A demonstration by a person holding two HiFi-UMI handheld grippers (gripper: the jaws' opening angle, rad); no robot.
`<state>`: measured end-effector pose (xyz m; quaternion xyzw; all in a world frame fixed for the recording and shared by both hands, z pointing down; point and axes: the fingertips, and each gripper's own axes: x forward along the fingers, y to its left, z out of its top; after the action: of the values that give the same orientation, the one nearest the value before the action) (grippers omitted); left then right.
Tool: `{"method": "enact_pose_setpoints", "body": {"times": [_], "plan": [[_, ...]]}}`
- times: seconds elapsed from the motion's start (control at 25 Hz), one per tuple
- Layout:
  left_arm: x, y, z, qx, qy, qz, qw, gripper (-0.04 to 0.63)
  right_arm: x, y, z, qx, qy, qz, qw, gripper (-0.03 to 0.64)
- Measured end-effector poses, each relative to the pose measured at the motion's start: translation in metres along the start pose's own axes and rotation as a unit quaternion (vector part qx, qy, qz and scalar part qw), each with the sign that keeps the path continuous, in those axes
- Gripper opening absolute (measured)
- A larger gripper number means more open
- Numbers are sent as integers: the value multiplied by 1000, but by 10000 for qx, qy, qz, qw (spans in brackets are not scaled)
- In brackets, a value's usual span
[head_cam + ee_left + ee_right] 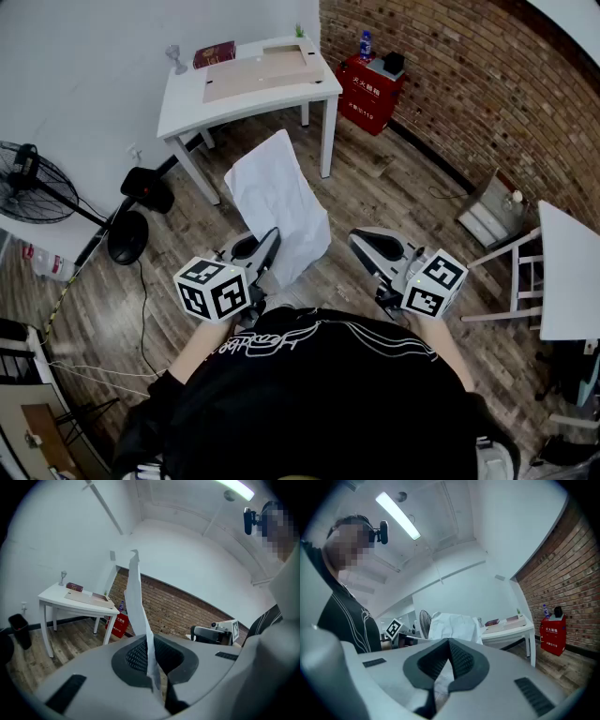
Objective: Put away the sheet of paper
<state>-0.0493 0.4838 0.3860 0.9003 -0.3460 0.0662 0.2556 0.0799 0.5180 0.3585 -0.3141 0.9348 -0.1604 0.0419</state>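
Note:
The white sheet of paper [277,202] stands up, slightly crumpled, from my left gripper [270,239], which is shut on its lower edge. In the left gripper view the sheet [137,602] rises edge-on from between the closed pads of that gripper [151,644]. My right gripper [361,242] hangs beside it to the right, shut and holding nothing, a short gap away from the paper. The right gripper view looks past its own closed jaws [449,641] at the sheet [454,626]. The white table [187,108] lies ahead beyond the paper.
On the white table lie a flat brown board [258,73], a dark red book [214,53] and a glass [175,58]. A red box [368,89] sits by the brick wall. A black fan [37,183] stands at left, another white table [567,272] at right.

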Motion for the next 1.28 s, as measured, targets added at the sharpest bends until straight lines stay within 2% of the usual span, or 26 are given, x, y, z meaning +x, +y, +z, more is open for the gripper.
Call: {"method": "enact_pose_setpoints", "body": {"times": [0.4,0.56,0.72,1.0,1.28], "plan": [[13,-2,-2,157,148,-10,9998,33,-2,-18,-15,247,-17,-1,9997,3],[20,9,-19,-37,280,16,9996,32,3,-32,-28,427,1,-136,9990,3],[28,24,-20,-71,324,21,9994,32,13,-51,-28,445,13,-327,9985,3],[51,78,-12,-291,395,-47,9988,32,58,-81,-33,479,238,-480,9974,5],[102,157,21,-493,531,-131,9973,32,121,-149,-22,625,425,-778,9941,5]]}}
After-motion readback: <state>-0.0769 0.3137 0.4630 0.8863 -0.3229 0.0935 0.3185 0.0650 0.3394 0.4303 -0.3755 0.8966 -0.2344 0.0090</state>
